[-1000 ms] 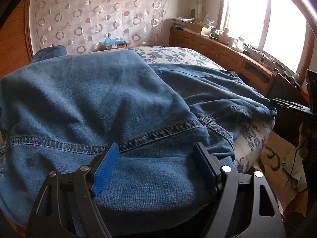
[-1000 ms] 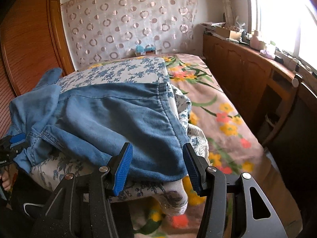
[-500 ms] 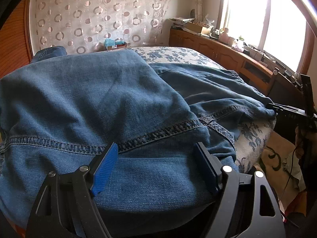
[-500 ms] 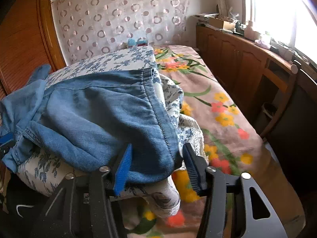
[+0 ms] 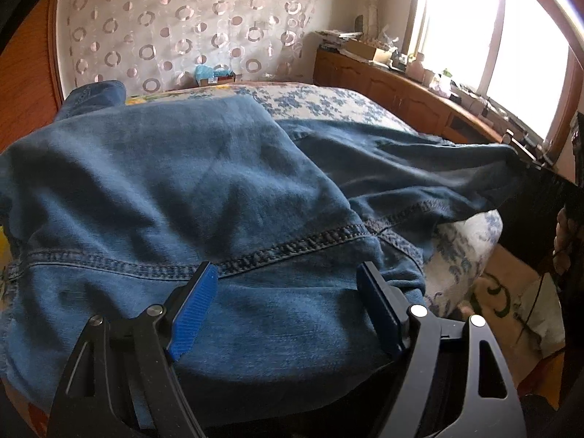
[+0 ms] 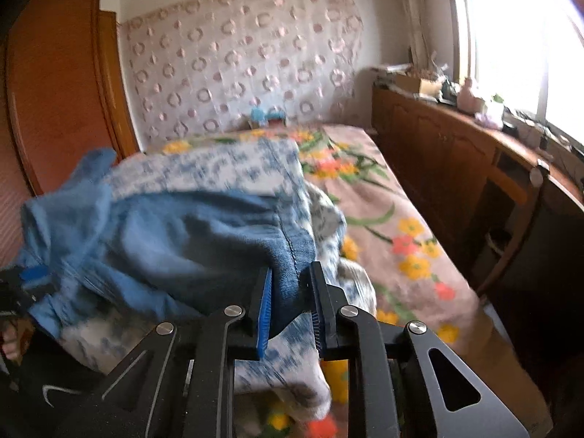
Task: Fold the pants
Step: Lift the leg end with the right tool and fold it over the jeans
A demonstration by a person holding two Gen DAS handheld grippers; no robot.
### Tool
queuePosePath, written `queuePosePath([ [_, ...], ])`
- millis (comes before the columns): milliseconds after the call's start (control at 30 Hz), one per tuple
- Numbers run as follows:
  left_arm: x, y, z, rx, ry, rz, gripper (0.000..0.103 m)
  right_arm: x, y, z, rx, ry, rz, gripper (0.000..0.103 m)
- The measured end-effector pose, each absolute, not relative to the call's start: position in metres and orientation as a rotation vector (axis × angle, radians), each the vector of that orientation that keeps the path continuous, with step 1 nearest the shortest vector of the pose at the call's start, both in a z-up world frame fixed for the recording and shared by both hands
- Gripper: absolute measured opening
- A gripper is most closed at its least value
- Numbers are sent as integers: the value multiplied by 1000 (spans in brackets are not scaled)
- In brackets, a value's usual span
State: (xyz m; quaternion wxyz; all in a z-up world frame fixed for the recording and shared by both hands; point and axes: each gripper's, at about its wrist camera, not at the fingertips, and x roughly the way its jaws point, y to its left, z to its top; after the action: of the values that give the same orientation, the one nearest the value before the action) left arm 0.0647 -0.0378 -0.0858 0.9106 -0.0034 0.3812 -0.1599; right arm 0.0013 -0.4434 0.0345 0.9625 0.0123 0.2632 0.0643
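Blue denim pants lie spread over the bed's near end, waist towards me, one leg stretching right. My left gripper is open, its blue pads either side of the waist area below a stitched seam. In the right wrist view the pants hang over a blue-flowered quilt. My right gripper is shut on the pants' hem corner, lifted slightly. The left gripper shows at that view's far left edge.
The bed carries a pink flowered cover. Wooden cabinets under a bright window line the right side. A wooden wardrobe stands at the left. A patterned curtain hangs behind the bed. Small boxes sit at the bed's head.
My right gripper has closed on the pants' hem corner and pulled it up and in. The left gripper has stayed open over the waist.
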Motion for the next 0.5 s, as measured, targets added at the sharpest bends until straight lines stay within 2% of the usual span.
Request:
queuePosePath([
  [200,57,-23,-65,-10,740,-277,79,-4,-411,73,-3,453,261,19],
  [500,39,19,-36,-52,664,-216,79,-3,-312,128,-114,329,515,18],
])
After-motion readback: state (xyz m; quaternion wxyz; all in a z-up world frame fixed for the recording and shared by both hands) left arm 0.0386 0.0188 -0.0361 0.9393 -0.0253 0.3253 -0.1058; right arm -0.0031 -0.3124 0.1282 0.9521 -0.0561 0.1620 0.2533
